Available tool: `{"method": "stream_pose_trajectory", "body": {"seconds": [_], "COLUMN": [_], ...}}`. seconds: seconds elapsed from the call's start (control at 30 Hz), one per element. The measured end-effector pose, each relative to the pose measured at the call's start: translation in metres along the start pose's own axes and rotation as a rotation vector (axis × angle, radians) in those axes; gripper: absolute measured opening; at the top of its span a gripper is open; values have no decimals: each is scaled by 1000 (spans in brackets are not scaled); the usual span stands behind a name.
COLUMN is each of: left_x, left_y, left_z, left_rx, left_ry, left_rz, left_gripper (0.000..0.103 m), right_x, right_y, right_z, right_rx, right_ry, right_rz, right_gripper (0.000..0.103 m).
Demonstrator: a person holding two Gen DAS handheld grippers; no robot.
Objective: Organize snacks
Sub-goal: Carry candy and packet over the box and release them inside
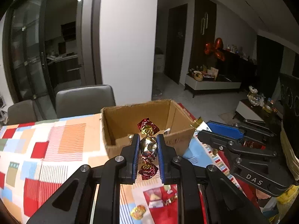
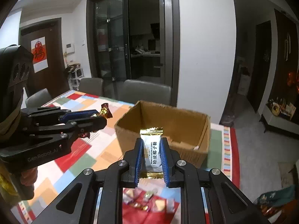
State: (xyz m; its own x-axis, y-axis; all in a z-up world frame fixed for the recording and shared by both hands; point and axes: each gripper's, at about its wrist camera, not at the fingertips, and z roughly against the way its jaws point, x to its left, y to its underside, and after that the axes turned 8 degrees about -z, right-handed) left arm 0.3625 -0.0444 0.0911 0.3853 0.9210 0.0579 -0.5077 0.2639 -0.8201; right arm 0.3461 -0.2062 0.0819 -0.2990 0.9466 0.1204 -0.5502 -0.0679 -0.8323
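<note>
Two sweets aloft | left gripper (image 1: pixel 148 147) clamps foil candy (image 1: pixel 148 146); right gripper (image 2: pixel 152 151) clamps white bar (image 2: pixel 152 150) | step: carrying to box (image 2: pixel 186 119), just beyond both | next: pass over near rim, part jaws inside | box: few small wrapped bits on floor | more sweets (image 2: pixel 147 201) lie near, below.

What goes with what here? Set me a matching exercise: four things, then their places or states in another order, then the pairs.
1. foil-wrapped candy
2. white coconut candy
3. cardboard box
4. loose candies

A. stands open on the patterned tablecloth
B. clamped in the right gripper
C. lying on the cloth below the grippers
D. clamped in the left gripper

Pairs: 1-D, 2-B, 3-A, 4-C
</note>
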Motion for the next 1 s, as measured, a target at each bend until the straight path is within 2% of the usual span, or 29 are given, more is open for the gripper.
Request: {"method": "stream_pose_trajectory", "body": {"seconds": [0.3, 0.67, 0.7, 0.73, 0.77, 0.8, 0.9, 1.0], "left_x": [16, 30, 30, 30, 31, 32, 32, 25], "left_y": [-22, -32, -32, -33, -33, -31, -24, -17], "left_z": [-51, -102, -105, -109, -111, -110, -100, -88], "left_rx": [53, 89, 94, 99, 104, 97, 71, 66], "left_ry": [24, -12, -24, -34, -49, -60, -86, -87], "left_rz": [-18, -5, -5, -4, 2, 8, 1, -11], "left_gripper": [19, 19, 22, 28, 45, 53, 55, 60], "right_x": [-21, -51, -51, -52, -52, -52, -48, -45], "right_y": [-32, -38, -39, -38, -36, -35, -28, -20], "right_z": [-33, -86, -89, -92, -92, -93, -87, -82], "right_rx": [-49, -16, -18, -22, -24, -28, -37, -22], "right_ry": [16, 36, 43, 57, 74, 95, 108, 89], "right_rz": [-57, -142, -145, -147, -146, -145, -105, -92], "right_gripper": [20, 20, 21, 26, 46, 53, 54, 54]}}
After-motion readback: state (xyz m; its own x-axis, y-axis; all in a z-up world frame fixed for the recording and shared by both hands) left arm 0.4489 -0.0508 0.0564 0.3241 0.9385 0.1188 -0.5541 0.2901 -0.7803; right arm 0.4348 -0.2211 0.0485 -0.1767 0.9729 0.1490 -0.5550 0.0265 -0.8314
